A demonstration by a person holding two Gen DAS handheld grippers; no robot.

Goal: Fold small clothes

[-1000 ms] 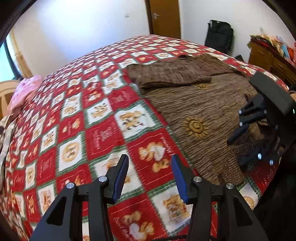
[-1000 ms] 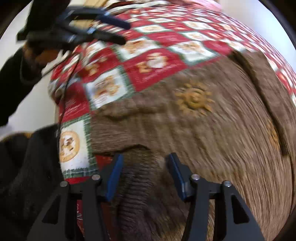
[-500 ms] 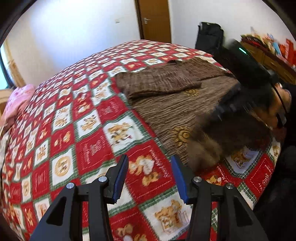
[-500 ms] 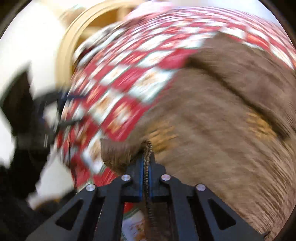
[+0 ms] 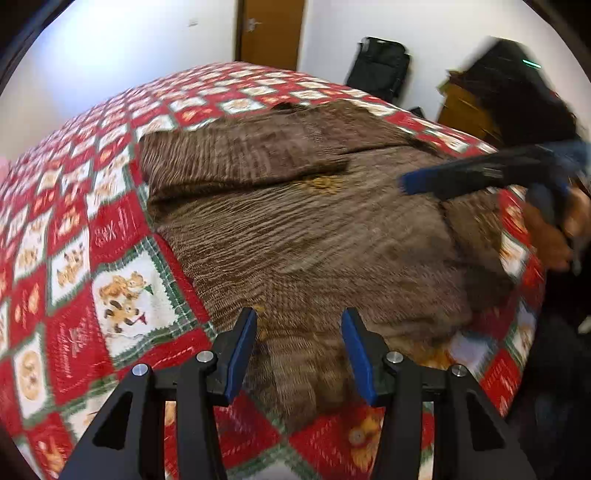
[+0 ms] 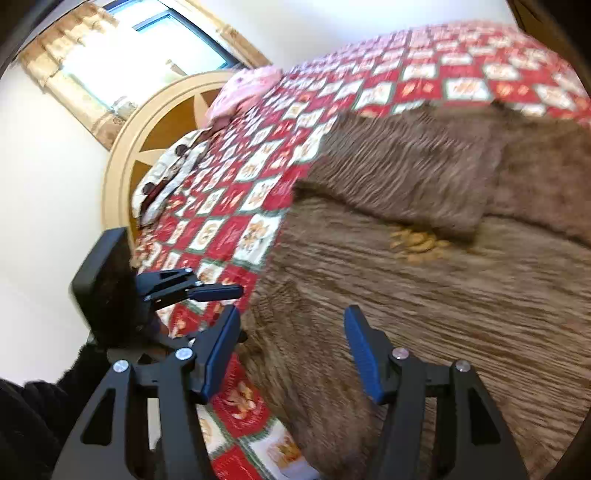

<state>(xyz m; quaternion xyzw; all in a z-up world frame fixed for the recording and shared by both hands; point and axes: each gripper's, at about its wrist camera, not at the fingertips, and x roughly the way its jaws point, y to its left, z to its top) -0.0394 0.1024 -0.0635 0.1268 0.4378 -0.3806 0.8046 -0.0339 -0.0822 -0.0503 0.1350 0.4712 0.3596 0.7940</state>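
Note:
A brown ribbed garment (image 5: 303, 229) with yellow sun motifs lies spread on the red patchwork quilt (image 5: 92, 236); its far sleeve is folded across the chest, and a flap lies folded over at the near right. My left gripper (image 5: 298, 350) is open and empty, just above the garment's near hem. My right gripper (image 6: 291, 354) is open and empty over the garment (image 6: 424, 295) near its edge. The right gripper also shows in the left wrist view (image 5: 410, 183), above the garment's right side. The left gripper shows in the right wrist view (image 6: 221, 292).
A pink pillow (image 6: 243, 88) and a round wooden headboard (image 6: 122, 155) are at the bed's head. A black bag (image 5: 376, 70) stands by the wall near a wooden door (image 5: 273, 33). A wooden dresser (image 5: 469, 110) stands at the right.
My right gripper let go of the garment's lower part after carrying it over, and now stands open. My left gripper moved right, from over the quilt to over the garment's hem.

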